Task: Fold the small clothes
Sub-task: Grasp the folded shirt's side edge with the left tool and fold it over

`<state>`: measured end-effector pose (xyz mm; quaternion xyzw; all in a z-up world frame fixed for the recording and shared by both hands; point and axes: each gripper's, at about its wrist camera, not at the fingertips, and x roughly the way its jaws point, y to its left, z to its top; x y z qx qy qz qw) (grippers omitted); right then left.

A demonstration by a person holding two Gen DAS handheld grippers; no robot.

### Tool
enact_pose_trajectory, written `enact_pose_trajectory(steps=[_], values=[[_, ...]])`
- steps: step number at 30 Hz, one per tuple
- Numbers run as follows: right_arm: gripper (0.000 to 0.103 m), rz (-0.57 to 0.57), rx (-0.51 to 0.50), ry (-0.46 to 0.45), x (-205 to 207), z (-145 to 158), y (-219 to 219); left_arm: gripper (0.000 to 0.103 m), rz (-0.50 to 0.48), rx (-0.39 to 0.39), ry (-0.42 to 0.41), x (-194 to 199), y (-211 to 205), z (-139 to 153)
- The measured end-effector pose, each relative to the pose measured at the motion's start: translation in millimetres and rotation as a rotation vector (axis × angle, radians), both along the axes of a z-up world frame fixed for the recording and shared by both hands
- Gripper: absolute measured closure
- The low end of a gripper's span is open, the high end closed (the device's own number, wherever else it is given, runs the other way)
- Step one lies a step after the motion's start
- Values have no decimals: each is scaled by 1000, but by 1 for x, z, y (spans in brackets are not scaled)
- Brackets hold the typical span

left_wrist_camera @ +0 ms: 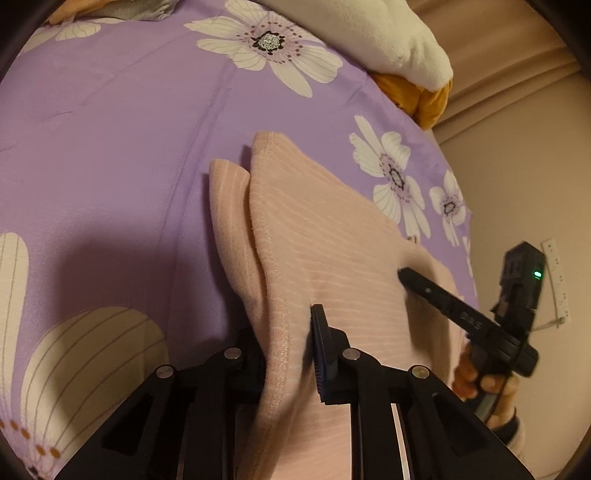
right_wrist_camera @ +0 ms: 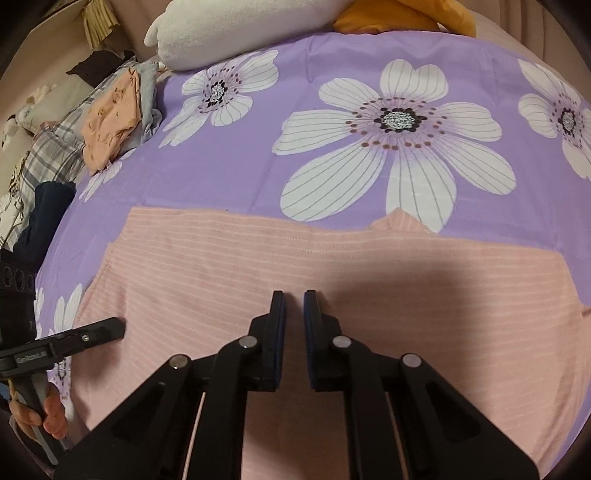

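- Pink striped garment [right_wrist_camera: 280,266] lies spread on the purple floral sheet [right_wrist_camera: 258,173], near edge of bed; far hem runs straight across in right wrist view, w/ a small pointed bit [right_wrist_camera: 397,221] sticking past it at right.
- In left wrist view a stitched edge of the garment [left_wrist_camera: 280,258] is bunched up into a raised fold, a second flap [left_wrist_camera: 225,199] just beside it on the left.
- Left gripper [left_wrist_camera: 291,354]: clamped on that stitched edge; cloth runs between the fingers, only the right finger [left_wrist_camera: 325,354] fully seen, other hidden by cloth.
- Right gripper [right_wrist_camera: 294,332]: jaws nearly together over the garment's middle, narrow slit left between pads; can't tell if any cloth is pinched.
- Each tool shows in the other's view: right one at garment's right side [left_wrist_camera: 402,275], left one at garment's left edge [right_wrist_camera: 114,326]; hands on both handles [left_wrist_camera: 480,380] [right_wrist_camera: 48,410].
- Open room: wide bare stretch of sheet beyond far hem and left of the fold; sheet drops off at right in left wrist view.
- Writing: small white print on the left tool's body, too blurred to read; green light [left_wrist_camera: 537,274] on the right tool's block.
- Surface: smooth purple sheet w/ big white flowers.
- Beyond: white plush pillow [right_wrist_camera: 221,33] and orange cloth [right_wrist_camera: 388,14] at far edge; pile of clothes [right_wrist_camera: 110,110], plaid and peach, at far left.
- Room: beige wall, white power strip [left_wrist_camera: 556,280] on it; beige curtain [left_wrist_camera: 498,44] behind pillow.
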<state>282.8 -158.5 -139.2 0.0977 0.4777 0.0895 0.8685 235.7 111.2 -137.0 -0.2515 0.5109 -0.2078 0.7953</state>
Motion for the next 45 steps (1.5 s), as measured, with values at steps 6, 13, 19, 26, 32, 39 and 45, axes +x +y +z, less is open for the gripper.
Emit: enact_pose_trajectory(steps=[6,13,19,26,32,39,45], values=[[92,107,-10,-10,-48,2,19,86,-1,15,7,-1,1,3],[92,117,2,-19,-86,3,23,86,10,37,24,1,-2,6],[92,180,26,35,-129,-13,36,89,26,57,23,-1,-5,14],[90,133,150,-8,-138,-9,17,90,41,113,-24,-9,-21,49],[90,29,236,-86,-144,6,-24,90,-12,178,-89,-13,-65,92],[90,-135,330,-137,-163,7,-87,90,-127,278,-123,-9,-147,100],[87,-220,384,-122,-176,-5,-120,90,-223,287,-12,-6,-204,56]])
